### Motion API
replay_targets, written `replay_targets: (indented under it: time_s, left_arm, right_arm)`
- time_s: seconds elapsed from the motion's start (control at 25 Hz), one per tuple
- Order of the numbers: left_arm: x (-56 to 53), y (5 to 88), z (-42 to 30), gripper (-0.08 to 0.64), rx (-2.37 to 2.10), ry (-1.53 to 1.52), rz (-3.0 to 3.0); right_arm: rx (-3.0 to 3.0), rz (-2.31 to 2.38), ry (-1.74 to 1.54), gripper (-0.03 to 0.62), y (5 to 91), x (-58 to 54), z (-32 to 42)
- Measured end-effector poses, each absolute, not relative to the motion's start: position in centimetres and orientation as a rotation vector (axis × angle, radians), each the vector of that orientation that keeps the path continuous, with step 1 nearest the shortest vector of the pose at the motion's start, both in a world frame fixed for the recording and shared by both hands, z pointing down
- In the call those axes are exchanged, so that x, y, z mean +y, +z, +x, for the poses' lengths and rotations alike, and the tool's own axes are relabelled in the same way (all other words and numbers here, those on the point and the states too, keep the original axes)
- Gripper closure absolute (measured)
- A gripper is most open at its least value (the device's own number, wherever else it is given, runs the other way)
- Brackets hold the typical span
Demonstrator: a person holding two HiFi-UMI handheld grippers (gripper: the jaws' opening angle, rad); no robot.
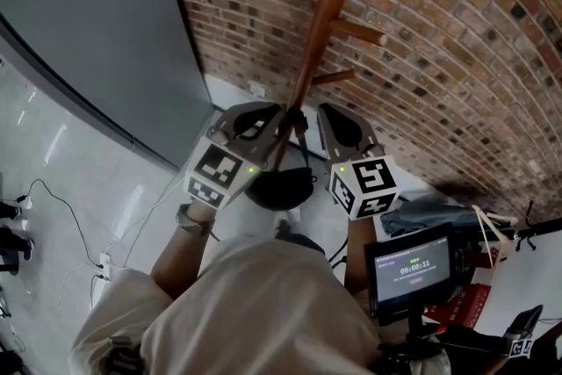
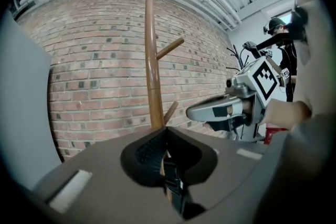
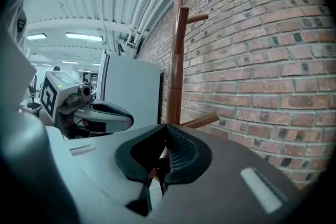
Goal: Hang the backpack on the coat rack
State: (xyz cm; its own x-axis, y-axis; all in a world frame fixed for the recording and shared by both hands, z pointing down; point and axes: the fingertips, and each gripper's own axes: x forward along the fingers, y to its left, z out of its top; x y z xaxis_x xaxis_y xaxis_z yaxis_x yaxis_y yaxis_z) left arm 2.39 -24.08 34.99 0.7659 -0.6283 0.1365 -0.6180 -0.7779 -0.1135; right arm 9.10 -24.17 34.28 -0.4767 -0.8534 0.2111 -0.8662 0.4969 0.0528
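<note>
The jaws of the left gripper (image 2: 167,131) are clenched on a black webbing strap with a buckle (image 2: 173,183), and those of the right gripper (image 3: 165,127) on a second black strap (image 3: 157,169). The black fabric backpack (image 1: 281,187) is held hanging between them, against the pole of the brown wooden coat rack (image 1: 329,22), on none of its pegs. Its contents cannot be seen.

place: probably lab or office | cues: brick wall (image 1: 439,31), strip lights (image 3: 84,36), grey partition (image 1: 97,39)
</note>
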Motion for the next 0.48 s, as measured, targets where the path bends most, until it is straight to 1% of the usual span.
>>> replay_targets:
  time_s: [0.24,0.48]
  left_arm:
    - [-23.5,31.4,1.7,0.560,1.041,-0.173,-2.819]
    - [-22.8,28.5,1.5,0.560,1.045,-0.117,-2.736]
  right_arm:
    - [-2.565,1.466,0.079,0.591,32.4,-23.9,8.7]
    - [-2.508,1.521,-0.012,0.592,30.1,-23.5,9.1]
